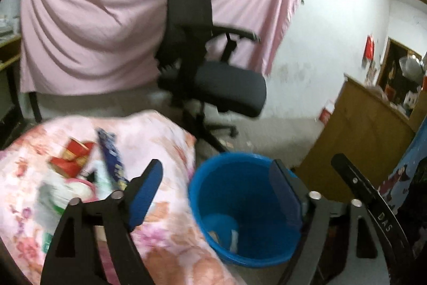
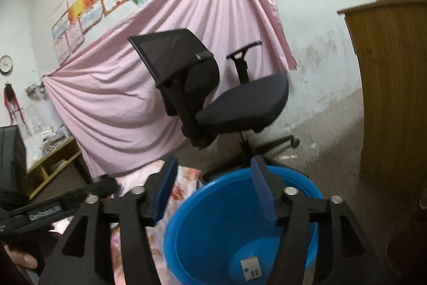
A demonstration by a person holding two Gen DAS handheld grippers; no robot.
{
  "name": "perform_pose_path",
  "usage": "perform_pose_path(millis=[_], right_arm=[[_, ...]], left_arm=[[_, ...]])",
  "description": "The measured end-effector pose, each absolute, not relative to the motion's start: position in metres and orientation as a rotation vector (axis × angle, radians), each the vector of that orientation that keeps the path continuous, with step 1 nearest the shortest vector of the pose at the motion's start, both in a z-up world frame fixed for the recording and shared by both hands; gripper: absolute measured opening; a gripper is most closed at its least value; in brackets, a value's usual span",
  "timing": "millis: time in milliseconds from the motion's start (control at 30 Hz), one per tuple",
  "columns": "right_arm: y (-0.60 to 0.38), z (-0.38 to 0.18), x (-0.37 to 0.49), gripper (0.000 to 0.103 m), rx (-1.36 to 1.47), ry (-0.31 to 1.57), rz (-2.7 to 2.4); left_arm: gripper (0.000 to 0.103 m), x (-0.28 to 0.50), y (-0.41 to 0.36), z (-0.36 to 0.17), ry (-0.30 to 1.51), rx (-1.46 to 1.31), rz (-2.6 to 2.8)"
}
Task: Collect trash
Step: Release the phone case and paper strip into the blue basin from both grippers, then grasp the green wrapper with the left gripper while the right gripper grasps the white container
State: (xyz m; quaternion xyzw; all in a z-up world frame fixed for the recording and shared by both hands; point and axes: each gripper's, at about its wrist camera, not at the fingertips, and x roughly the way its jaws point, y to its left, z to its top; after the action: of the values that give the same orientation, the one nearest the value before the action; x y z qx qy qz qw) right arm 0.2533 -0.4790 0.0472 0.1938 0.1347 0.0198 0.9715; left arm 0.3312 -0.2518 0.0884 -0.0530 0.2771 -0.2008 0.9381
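Both grippers sit nearest the lens, jaws spread wide, nothing between the pads. Left gripper (image 1: 213, 178) straddles the gap between the table edge and the blue bucket (image 1: 248, 207); right gripper (image 2: 213, 178) hangs over the bucket's near rim, also empty.

Landmark is the bucket. Left of it: table under a floral cloth (image 1: 160, 140), with the trash pile (image 1: 88, 170) on top — red cartons (image 1: 72, 156), a dark blue wrapper (image 1: 112, 159), white and green packaging nearer the camera. Details blurred, count unclear. Inside the bucket: a white scrap (image 2: 250, 269) and some pale bits on the bottom, so collection looks partly done, most of the pile left.

Judgement on the step: a drop looks complete and the next pick is due. Left gripper is the closer one to the pile; the thing to do is approach low over the cloth and close on one carton edge or on the wrapper alone. Main risk is pinching cloth with the item. Releases should be made well inside the rim, not over the cloth edge that touches the bucket.

Behind the bucket: black office chair (image 1: 213, 66), pink sheet (image 1: 93, 26) pinned to a white wall. Right of it: wooden cabinet (image 1: 360, 130). Concrete floor, scuffed, small litter specks near the chair base.
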Motion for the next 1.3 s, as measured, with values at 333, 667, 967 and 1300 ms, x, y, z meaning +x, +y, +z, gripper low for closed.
perform_pose_path(millis=[333, 667, 967, 1300], right_arm=[[-0.431, 0.082, 0.235, 0.103, 0.333, 0.098, 0.106], [-0.355, 0.098, 0.218, 0.103, 0.168, -0.054, 0.199], [-0.295, 0.075, 0.236, 0.103, 0.002, 0.044, 0.255], [-0.264, 0.044, 0.279, 0.103, -0.061, 0.316, 0.275]], left_arm=[[0.101, 0.280, -0.176, 0.120, 0.349, -0.115, -0.223], [0.101, 0.239, -0.107, 0.115, 0.227, -0.078, -0.089], [0.101, 0.229, -0.067, 0.075, 0.271, -0.071, -0.019], [0.101, 0.251, -0.055, 0.032, 0.463, -0.041, -0.050]])
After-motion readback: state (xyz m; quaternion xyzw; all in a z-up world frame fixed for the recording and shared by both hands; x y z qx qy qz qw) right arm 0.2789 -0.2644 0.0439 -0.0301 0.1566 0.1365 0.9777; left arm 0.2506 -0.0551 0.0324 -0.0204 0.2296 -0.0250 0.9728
